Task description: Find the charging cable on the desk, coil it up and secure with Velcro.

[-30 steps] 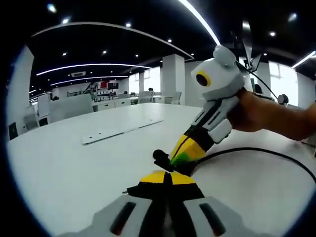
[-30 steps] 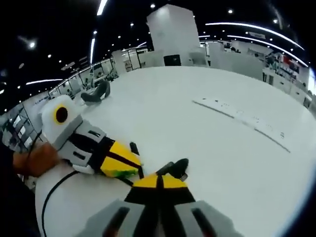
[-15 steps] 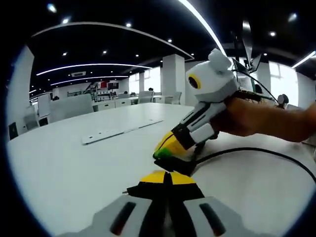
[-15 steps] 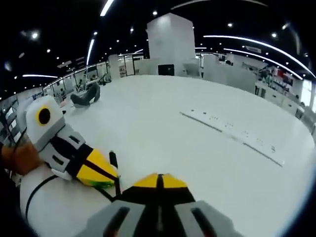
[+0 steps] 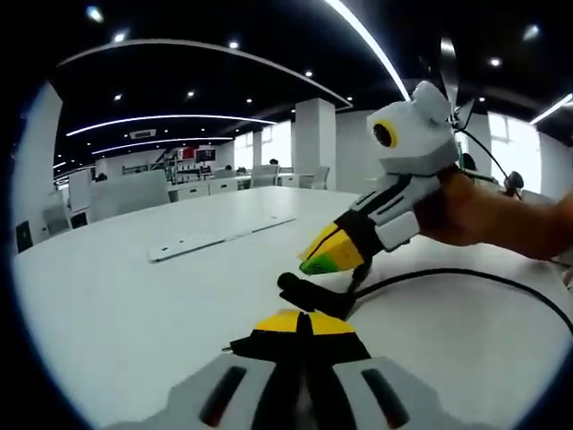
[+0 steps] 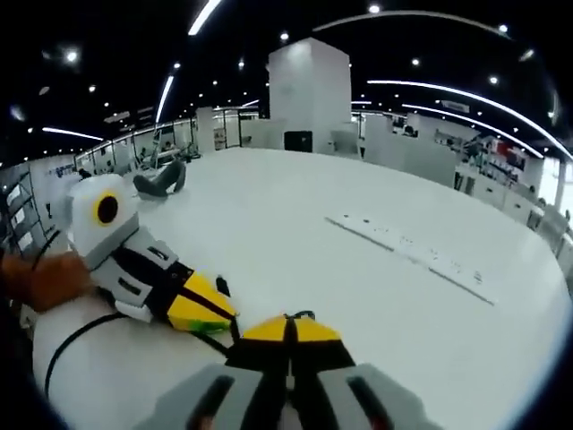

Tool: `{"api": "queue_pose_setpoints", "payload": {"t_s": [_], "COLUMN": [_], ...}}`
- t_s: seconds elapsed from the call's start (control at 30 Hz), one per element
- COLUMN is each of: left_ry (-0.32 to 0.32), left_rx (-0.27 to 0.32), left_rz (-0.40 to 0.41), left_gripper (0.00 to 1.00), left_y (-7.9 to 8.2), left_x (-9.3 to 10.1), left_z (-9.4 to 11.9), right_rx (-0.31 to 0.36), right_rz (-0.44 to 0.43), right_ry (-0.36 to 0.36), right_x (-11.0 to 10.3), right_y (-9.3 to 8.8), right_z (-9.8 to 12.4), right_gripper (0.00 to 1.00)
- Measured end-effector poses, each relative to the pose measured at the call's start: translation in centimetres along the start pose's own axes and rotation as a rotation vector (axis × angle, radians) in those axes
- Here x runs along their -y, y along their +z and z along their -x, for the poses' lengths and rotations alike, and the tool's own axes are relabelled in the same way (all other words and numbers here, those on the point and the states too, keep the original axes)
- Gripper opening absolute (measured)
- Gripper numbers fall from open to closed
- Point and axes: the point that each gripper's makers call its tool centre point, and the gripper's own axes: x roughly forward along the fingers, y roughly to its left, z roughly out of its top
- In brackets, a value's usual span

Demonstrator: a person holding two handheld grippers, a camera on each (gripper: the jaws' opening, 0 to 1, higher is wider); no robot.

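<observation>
Cable work on a wide white desk (image 5: 107, 296), seen from two hand-held grippers. In the left gripper view, the left gripper (image 5: 300, 324) rises from six o'clock with its yellow-tipped jaws pressed together; a thin black piece seems to be pinched at their tip, though this is hard to confirm. Just beyond it, toward twelve o'clock, the charging cable (image 5: 466, 276) lies on the desk — its thick black plug end near the jaw tips, its cord curving away toward three o'clock. The right gripper (image 5: 333, 253) is held by a hand (image 5: 466, 210) just above the plug, jaws closed to a point and gripping nothing, probably poised to take the cord for coiling. In the right gripper view, the cord is seen looping toward eight o'clock beside the left gripper. A long flat white strip (image 5: 219, 237) lies well apart at ten o'clock, out of the way. No Velcro strap can be made out.
</observation>
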Motion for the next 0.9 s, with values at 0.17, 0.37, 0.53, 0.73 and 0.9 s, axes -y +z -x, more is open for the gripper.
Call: {"api": "queue_pose_setpoints", "payload": {"t_s": [0.17, 0.37, 0.53, 0.73, 0.9], "left_ry": [0.002, 0.002, 0.003, 0.005, -0.005], "left_rx": [0.000, 0.001, 0.001, 0.002, 0.004], "left_rz": [0.004, 0.003, 0.003, 0.006, -0.003], "left_gripper": [0.02, 0.02, 0.02, 0.02, 0.04], "left_y": [0.0, 0.0, 0.1, 0.1, 0.1], "left_x": [0.0, 0.0, 0.0, -0.1, 0.1], "left_z": [0.0, 0.0, 0.0, 0.0, 0.0], "right_rx": [0.008, 0.010, 0.011, 0.015, 0.027], "right_rz": [0.014, 0.011, -0.007, -0.021, -0.038], "right_ry": [0.010, 0.006, 0.015, 0.016, 0.011], "right_x": [-1.3, -1.2, -1.7, -1.7, -1.5], "right_y": [-0.7, -1.4, -1.8, -2.0, -1.9], "right_z": [0.9, 1.2, 1.2, 1.2, 1.3], "right_gripper": [0.02, 0.02, 0.02, 0.03, 0.09]}}
